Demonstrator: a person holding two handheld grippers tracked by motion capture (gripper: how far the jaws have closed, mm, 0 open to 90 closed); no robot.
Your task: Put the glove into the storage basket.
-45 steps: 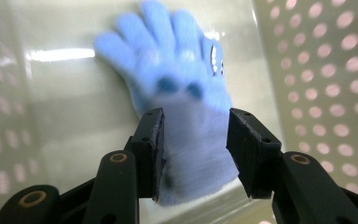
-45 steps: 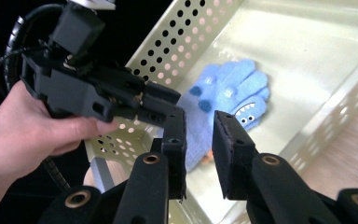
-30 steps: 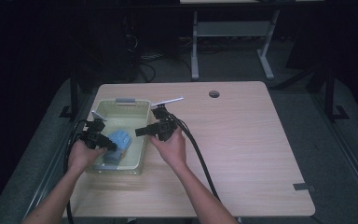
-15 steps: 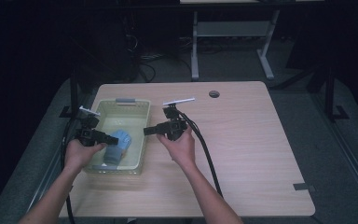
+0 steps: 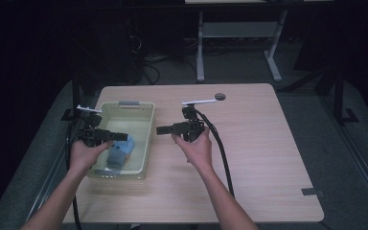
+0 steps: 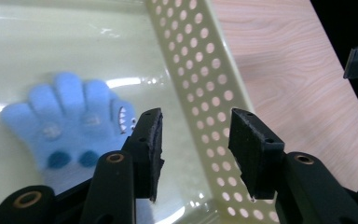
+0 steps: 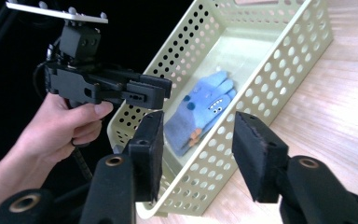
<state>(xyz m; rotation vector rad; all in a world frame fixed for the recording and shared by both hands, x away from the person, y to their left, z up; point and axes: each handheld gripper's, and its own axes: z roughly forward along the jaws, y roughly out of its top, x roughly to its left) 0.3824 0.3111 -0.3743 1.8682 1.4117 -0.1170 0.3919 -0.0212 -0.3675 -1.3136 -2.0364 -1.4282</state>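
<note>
Both my grippers, left gripper [image 5: 117, 136] and right gripper [image 5: 163, 130], have just been opening, jaws empty, blue glove [image 7: 200, 112] lying in the basket [image 5: 148, 132], whose perforated wall my left jaws could snag, tipping it.

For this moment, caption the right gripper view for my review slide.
Blue glove lying in the perforated basket, seen between the open right gripper fingers.

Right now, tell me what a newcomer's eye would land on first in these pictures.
First the blue glove, bright against the pale perforated basket it lies in, at the table's left side. Next the two black grippers: the left gripper over the basket, the right gripper above the bare wood beside it. Both have just been opening, with nothing between their jaws.
</note>
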